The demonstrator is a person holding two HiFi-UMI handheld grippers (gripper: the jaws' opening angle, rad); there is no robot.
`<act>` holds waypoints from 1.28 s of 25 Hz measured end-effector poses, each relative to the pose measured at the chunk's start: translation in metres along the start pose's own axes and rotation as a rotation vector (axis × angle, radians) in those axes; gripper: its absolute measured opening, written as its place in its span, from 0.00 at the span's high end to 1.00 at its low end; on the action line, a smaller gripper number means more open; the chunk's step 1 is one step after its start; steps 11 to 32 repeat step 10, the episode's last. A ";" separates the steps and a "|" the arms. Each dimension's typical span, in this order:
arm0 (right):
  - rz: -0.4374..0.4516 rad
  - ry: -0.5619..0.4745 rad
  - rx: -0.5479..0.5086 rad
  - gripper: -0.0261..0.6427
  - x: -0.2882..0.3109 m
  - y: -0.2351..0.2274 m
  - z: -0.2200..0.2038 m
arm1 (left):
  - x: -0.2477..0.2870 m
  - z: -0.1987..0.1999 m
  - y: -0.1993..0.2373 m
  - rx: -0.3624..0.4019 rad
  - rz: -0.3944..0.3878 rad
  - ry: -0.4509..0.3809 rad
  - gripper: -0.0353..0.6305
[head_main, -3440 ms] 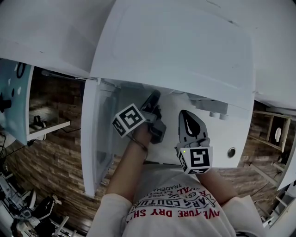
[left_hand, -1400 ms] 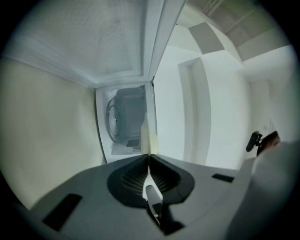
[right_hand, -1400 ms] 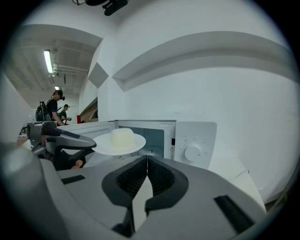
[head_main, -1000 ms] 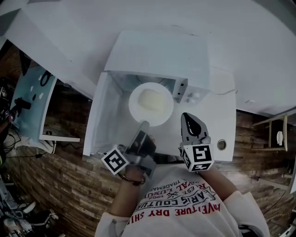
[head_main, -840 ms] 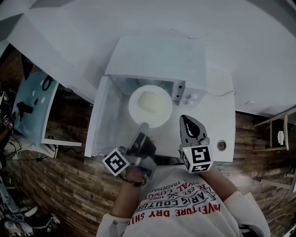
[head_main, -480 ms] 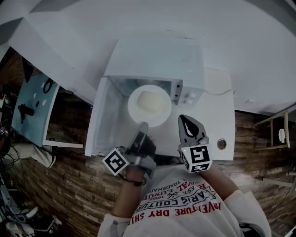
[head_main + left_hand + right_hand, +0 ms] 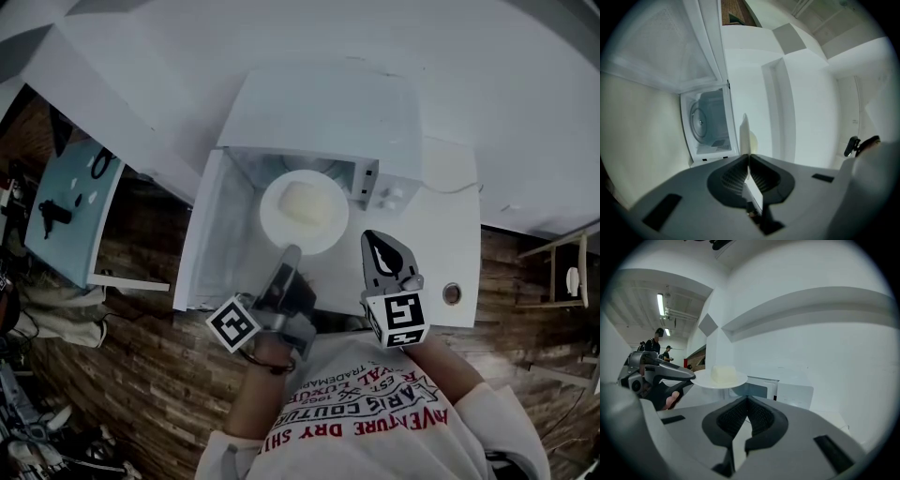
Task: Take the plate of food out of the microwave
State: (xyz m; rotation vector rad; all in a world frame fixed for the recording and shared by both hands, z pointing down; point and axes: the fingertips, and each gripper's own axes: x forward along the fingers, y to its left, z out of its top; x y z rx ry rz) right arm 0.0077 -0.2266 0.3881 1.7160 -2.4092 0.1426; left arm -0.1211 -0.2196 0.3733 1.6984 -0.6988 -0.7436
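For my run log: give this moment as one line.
left gripper shut on plate rim | food on plate, outside open microwave | right gripper shut, empty

The open microwave door (image 7: 208, 234) walls off the left side. The plate (image 7: 302, 211), pinched in the left gripper (image 7: 289, 253), fills the space before the cavity mouth. Right of the microwave (image 7: 323, 112), the counter (image 7: 441, 234) offers passing room beside the right gripper (image 7: 377, 242).

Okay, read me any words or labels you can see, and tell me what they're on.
"ARIS COUTUR": red print on the person's shirt, upside down in the head view, ends cut off.
"VENTURE DRY SH": next shirt line, also partial.
Smaller shirt print: too blurred.
Marker cubes: patterns only, no letters.
Microwave: no legible label.
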 end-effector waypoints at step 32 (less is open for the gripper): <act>0.002 0.002 -0.002 0.94 0.003 -0.007 -0.001 | 0.005 -0.001 0.001 0.006 -0.006 -0.006 0.92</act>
